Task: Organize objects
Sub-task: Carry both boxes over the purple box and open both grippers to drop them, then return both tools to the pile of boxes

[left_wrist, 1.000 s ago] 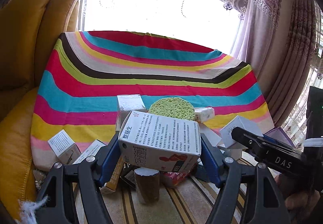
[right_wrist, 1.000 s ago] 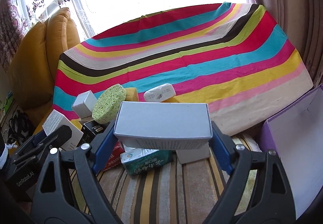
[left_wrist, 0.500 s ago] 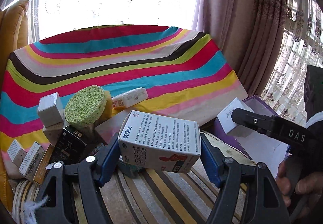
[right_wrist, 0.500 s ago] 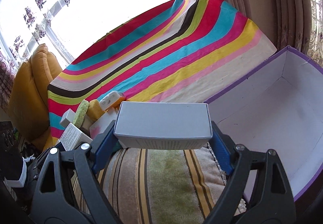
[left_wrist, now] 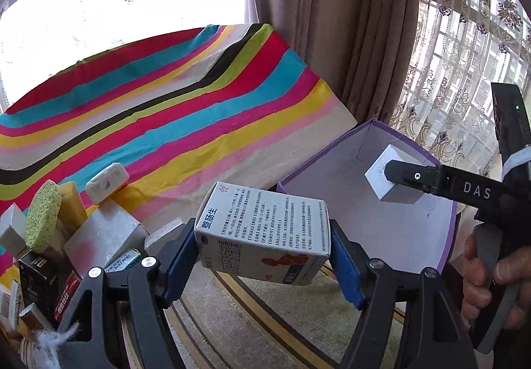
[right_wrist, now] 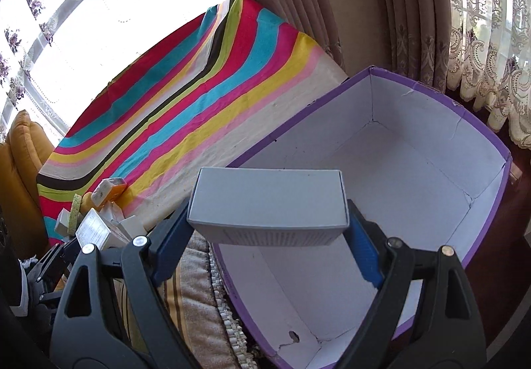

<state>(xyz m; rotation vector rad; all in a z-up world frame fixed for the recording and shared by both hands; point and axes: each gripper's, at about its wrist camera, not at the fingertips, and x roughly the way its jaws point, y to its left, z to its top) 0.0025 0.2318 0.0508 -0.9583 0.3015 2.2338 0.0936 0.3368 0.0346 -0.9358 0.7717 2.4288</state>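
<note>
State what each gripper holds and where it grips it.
Left gripper clamps the printed carton by its two short ends. Right gripper clamps the grey box by its two short ends.

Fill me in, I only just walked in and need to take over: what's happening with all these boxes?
A person is sorting small packages with a handheld gripper in each hand. The left gripper is shut on a printed medicine carton, held near the purple storage box. The right gripper is shut on a grey box, poised over that storage box, which looks empty inside. The rest of the pile, including a green sponge, sits off to the left.
</note>
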